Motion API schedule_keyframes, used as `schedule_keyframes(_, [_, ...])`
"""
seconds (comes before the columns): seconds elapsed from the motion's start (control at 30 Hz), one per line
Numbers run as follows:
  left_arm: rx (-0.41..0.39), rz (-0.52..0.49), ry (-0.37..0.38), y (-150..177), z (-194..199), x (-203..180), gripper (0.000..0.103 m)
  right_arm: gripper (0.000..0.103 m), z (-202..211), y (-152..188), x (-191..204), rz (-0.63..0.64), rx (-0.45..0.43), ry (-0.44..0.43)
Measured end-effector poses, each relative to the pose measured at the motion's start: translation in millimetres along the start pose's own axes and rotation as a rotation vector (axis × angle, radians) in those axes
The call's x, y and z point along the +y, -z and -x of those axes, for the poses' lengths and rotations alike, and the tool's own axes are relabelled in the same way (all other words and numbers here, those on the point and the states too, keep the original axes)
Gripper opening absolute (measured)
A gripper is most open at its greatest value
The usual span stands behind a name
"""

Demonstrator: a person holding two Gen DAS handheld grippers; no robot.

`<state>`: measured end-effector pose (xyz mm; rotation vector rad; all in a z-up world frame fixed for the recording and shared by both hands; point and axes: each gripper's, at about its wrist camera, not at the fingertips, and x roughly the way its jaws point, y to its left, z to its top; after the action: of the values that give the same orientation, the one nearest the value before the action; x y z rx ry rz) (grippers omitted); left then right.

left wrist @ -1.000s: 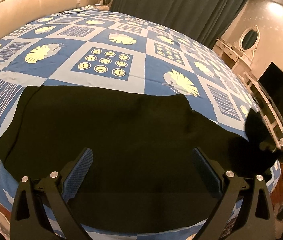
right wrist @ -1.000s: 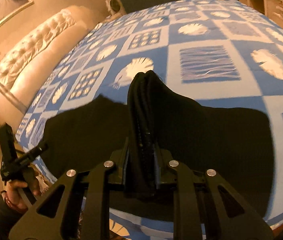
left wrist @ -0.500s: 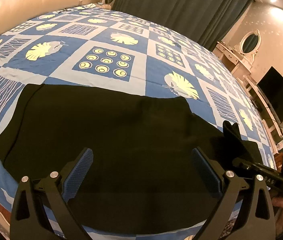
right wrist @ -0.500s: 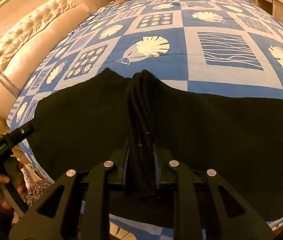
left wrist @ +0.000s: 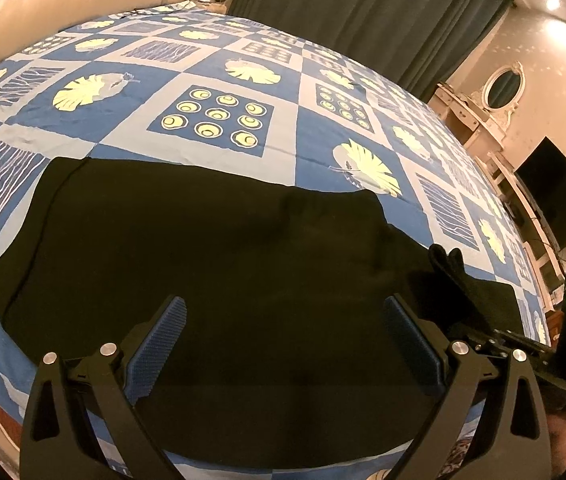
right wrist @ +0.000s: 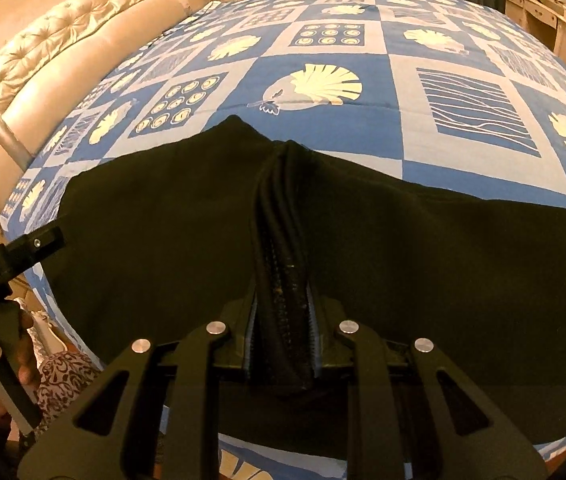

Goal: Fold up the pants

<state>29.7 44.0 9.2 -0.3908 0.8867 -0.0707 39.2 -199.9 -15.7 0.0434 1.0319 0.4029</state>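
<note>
The black pants (left wrist: 211, 264) lie spread on the bed (left wrist: 219, 92), near its front edge; a second ago the right gripper (right wrist: 281, 344) held its bunch of cloth up high over the bed, and now that bunch has come down low, close to the rest of the pants; I think this means one fold is almost laid down, and letting go comes next.

The right jaws are nearly closed and pinch a thick roll of the pants, with a zip showing in the roll; the left gripper (left wrist: 283, 344) has not moved; its jaws stand wide apart over the flat cloth and hold nothing.

The pants look soft, dark and floppy, mostly smooth, with a rounded far edge and a little hump where they are pinched; the bed cover is a smooth sheet of blue and pale squares with yellow leaves, shells, rings and wavy lines; the headboard (right wrist: 63, 48) is puffy and shiny with buttons; dark curtains (left wrist: 363, 12) hang in long folds behind the bed.
</note>
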Motion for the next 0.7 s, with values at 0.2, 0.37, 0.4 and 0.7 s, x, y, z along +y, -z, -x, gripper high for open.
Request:
schedule_keyframes(0.2, [0.003, 0.008, 0.001, 0, 0, 1, 0.098, 0.020, -5, 2, 5, 0.014, 0.004, 0.013])
schedule_keyframes(0.37, [0.002, 0.012, 0.003, 0, -1, 2, 0.098, 0.020, -7, 2, 10, 0.025, 0.007, 0.017])
schedule_keyframes(0.4, [0.003, 0.011, 0.003, 0, -1, 2, 0.098, 0.020, -8, 2, 12, 0.029, 0.008, 0.017])
schedule_keyframes(0.7, [0.005, 0.009, 0.008, 2, -1, 3, 0.098, 0.025, -19, 6, 27, 0.063, 0.026, 0.024])
